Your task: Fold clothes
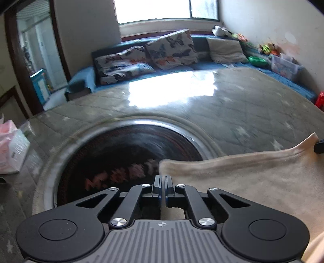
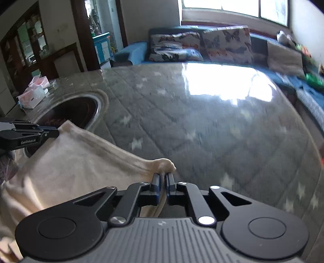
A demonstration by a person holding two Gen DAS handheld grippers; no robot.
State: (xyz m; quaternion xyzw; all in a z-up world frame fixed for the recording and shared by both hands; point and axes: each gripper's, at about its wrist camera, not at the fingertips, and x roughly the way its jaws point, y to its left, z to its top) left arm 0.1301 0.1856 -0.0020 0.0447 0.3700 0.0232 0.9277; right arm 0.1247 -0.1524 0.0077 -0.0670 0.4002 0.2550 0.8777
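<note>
Daylight from a wide window (image 1: 162, 9) falls across a sitting room, where a blue sofa (image 1: 202, 64) with butterfly-print cushions (image 1: 172, 48) is seen behind a large worktop (image 2: 202, 121). That worktop is covered by a grey quilted cloth with pale stars under a glossy clear sheet, and a round dark inset (image 1: 129, 157) with a metal rim is set into it (what it serves for cannot be told). A pink and white bag (image 1: 10, 149) is left near the far-left edge.

Next in size is the cream garment (image 2: 70, 165), a soft fleecy piece. It is stretched between the two claws as a taut span, its upper edge dipping slightly between them; the rest hangs down toward the person and partly overlaps the round inset. It is judged that the edge is held out in this way so the fabric can be spread flat or brought over in a fold.

At the left claw (image 1: 163, 182), the jaws are closed on one corner of the garment, the cloth running off to the right of it. At the right claw (image 2: 163, 180), the jaws are likewise pressed together on the opposite corner, a small bunch of fabric (image 2: 165, 164) being pushed up just beyond the tips, and the garment lies to its left.
</note>
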